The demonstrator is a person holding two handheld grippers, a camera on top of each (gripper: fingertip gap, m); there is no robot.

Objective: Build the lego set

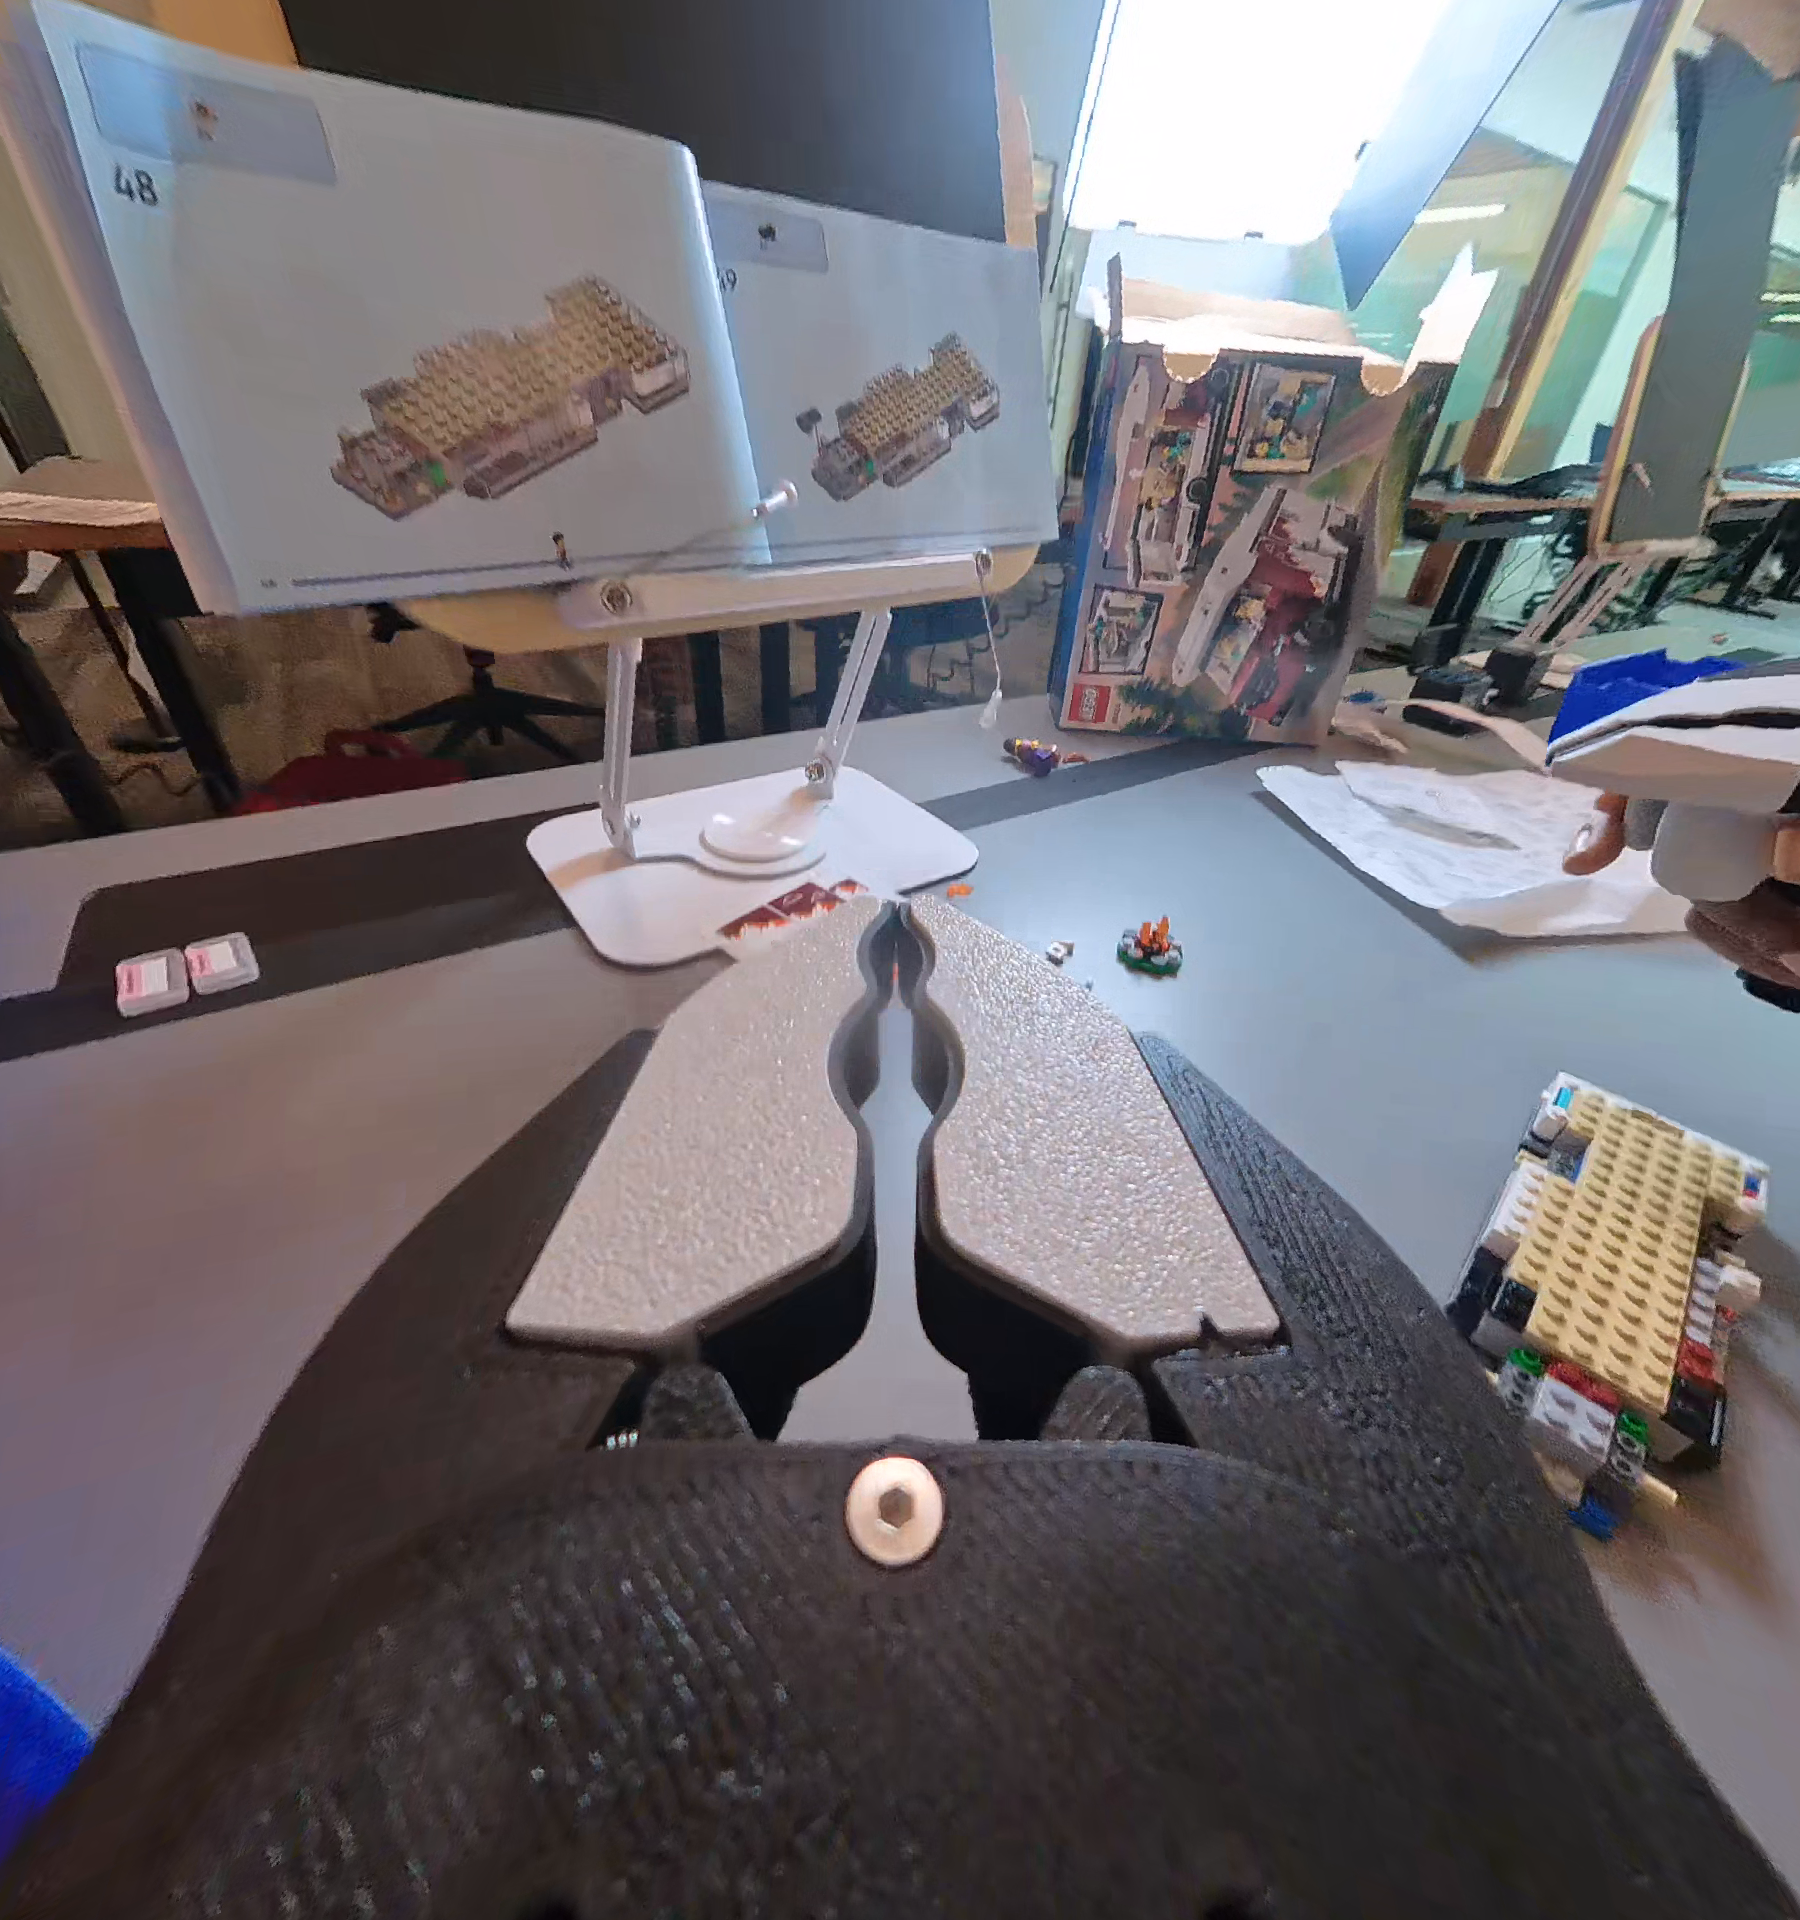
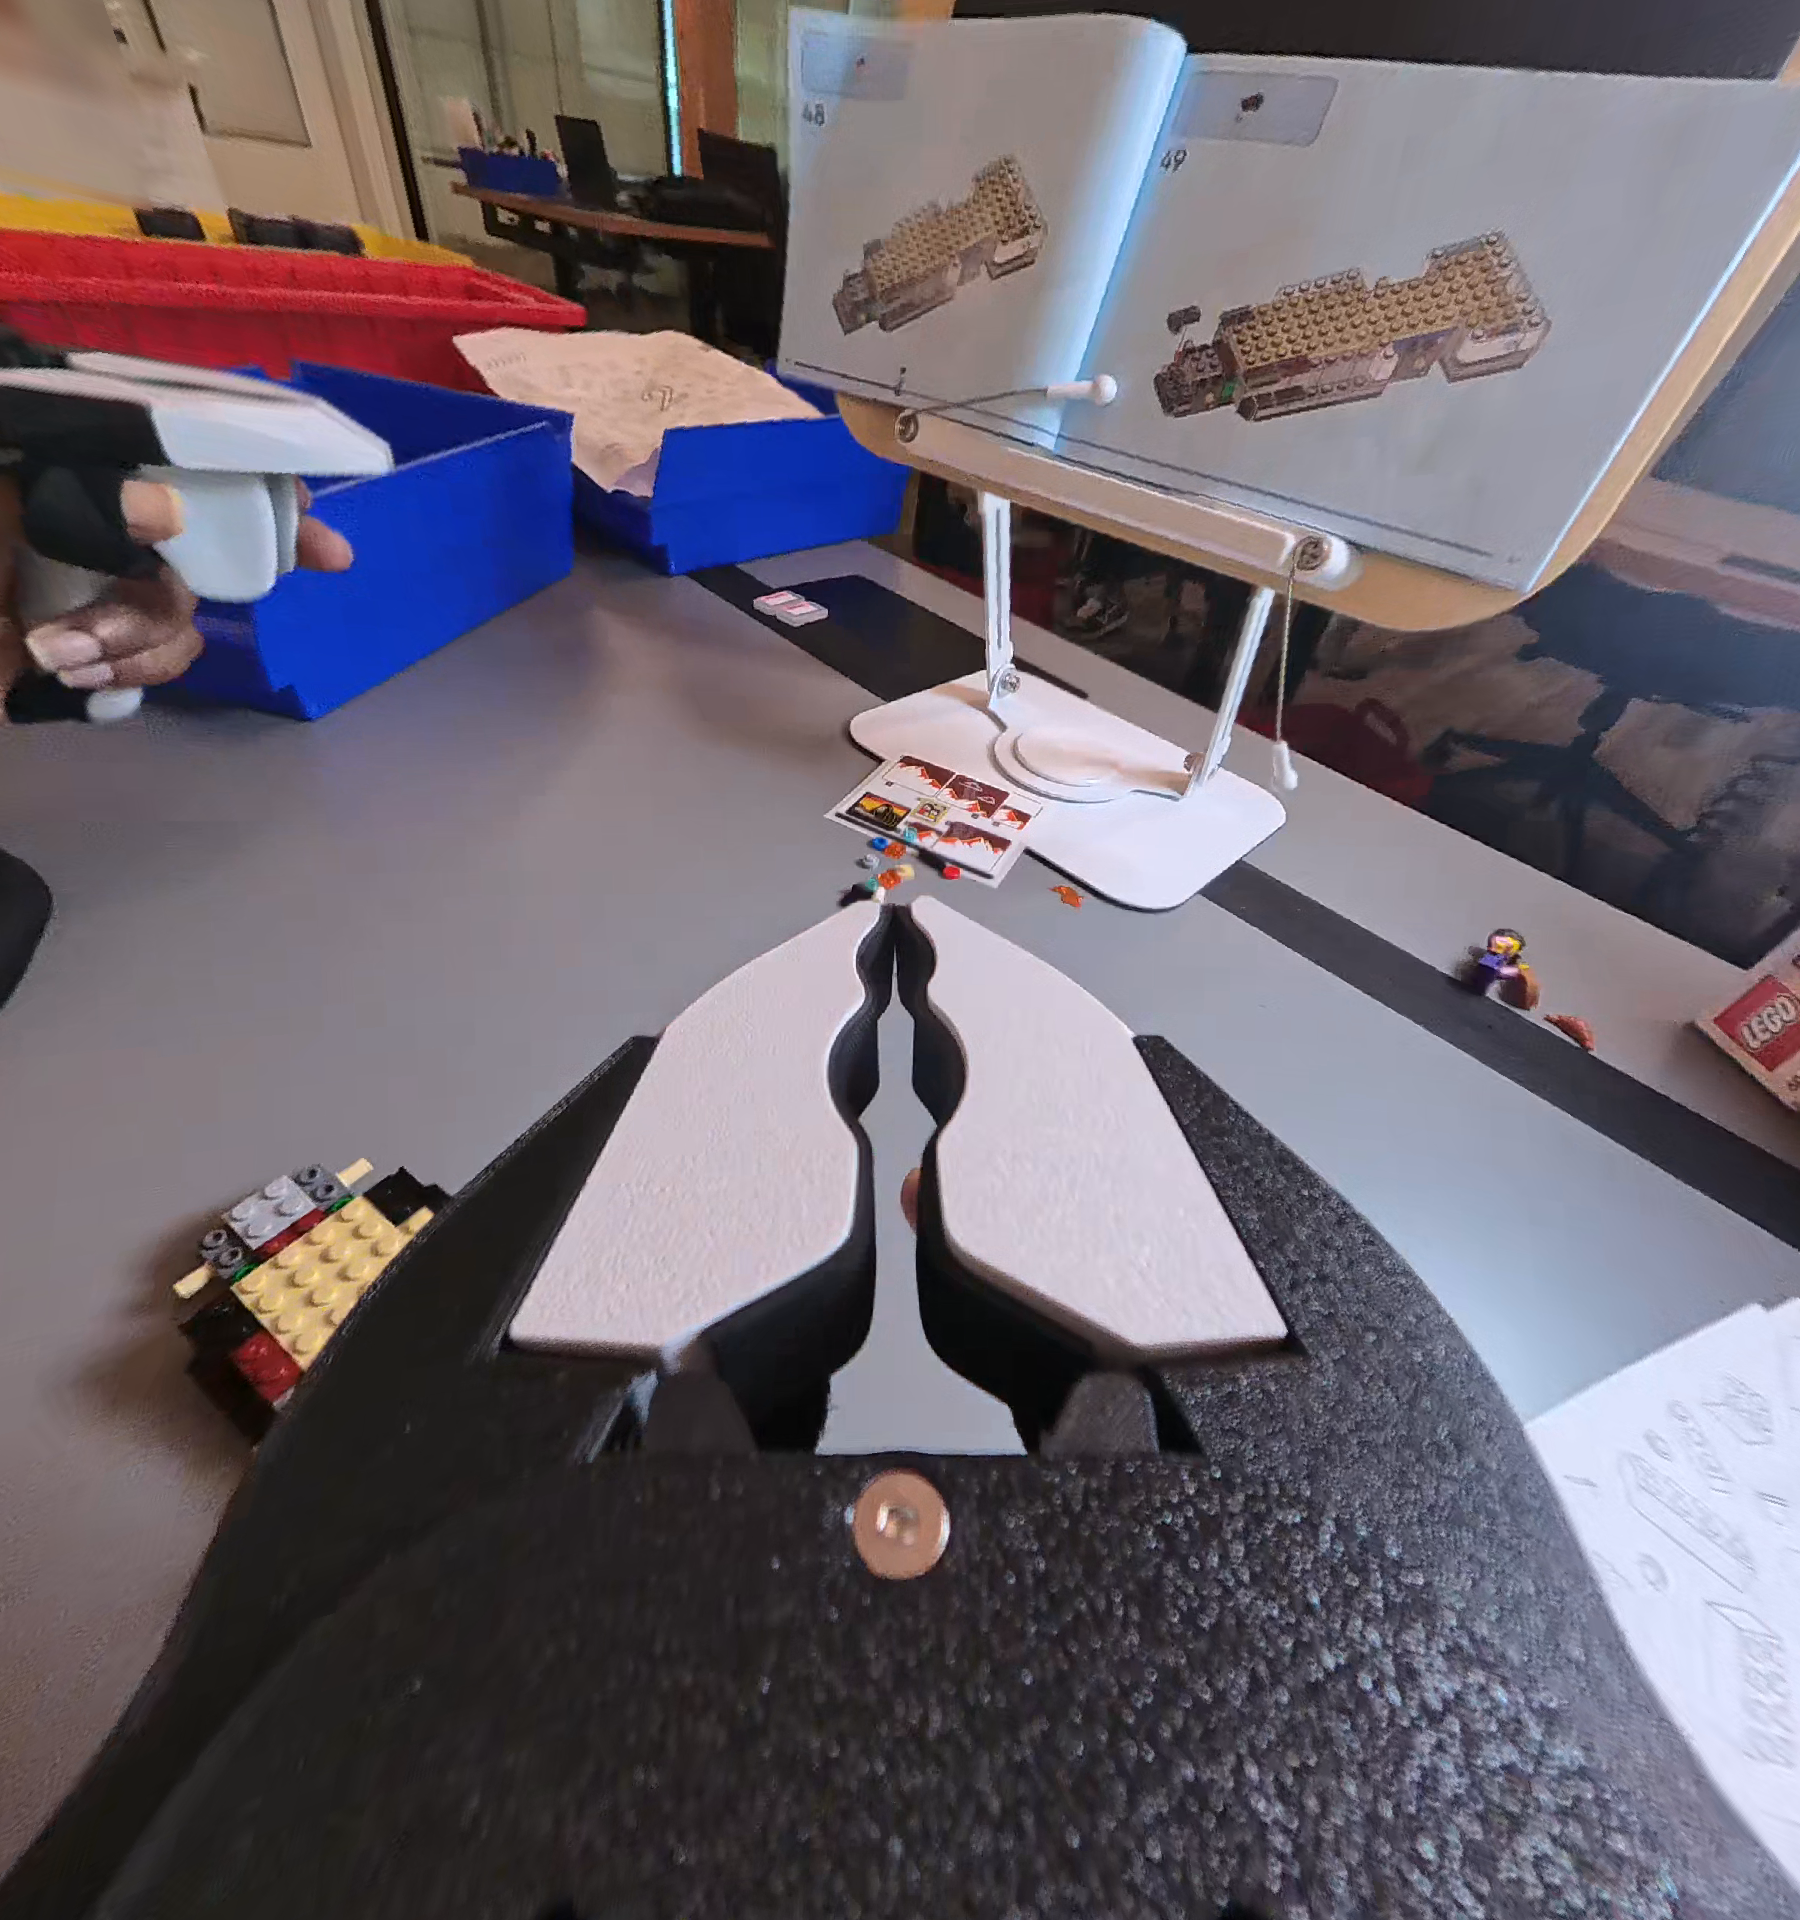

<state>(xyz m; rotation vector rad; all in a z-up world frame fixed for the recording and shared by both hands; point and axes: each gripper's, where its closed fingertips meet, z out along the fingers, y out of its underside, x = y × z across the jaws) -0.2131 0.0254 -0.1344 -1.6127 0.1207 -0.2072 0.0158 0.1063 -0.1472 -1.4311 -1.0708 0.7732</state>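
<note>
Left gripper [image 1: 896, 914] is clenched by the white stand base's [image 1: 667, 894] front edge. An orange fleck shows in the slit; can't tell if it's pinched or lying below. Right gripper [image 2: 894, 914] is clenched on nothing, just short of the loose bits [image 2: 891, 868] at that base. The brick build [image 1: 1613, 1268] sits well back from the base, with open grey table [image 2: 408, 883] between.

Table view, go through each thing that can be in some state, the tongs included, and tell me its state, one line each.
Left tongs: shut, nothing plainly held.
Right tongs: shut, nothing plainly held.
Instruction booklet: open, propped on the stand.
Book stand: upright, base flat on the table.
Set box: standing, top torn open.
Brick build: part-built, lying flat.
Minifigure: lying on the table.
</note>
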